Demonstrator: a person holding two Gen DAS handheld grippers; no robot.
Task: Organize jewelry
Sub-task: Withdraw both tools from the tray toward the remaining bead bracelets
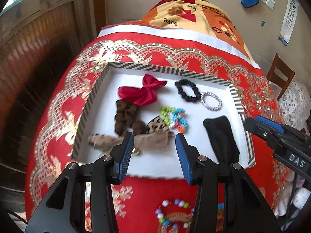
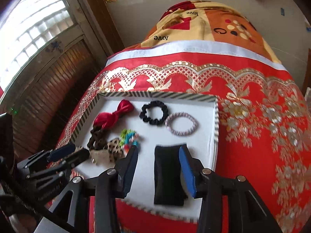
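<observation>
Though hidden rightward, bead bracelet below tray.

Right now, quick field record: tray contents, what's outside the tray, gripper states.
tray: striped-rim tray on the red tablecloth
in tray: red bow, black scrunchie, silver hair tie, brown scrunchie, colourful bead bracelet, black cloth
outside tray: pastel bead bracelet, near side
left hand-held gripper: open, empty
right hand-held gripper: open, empty, over black cloth

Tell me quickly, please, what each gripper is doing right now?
Left gripper: jaws open, holding nothing.
Right gripper: jaws open, holding nothing.
</observation>
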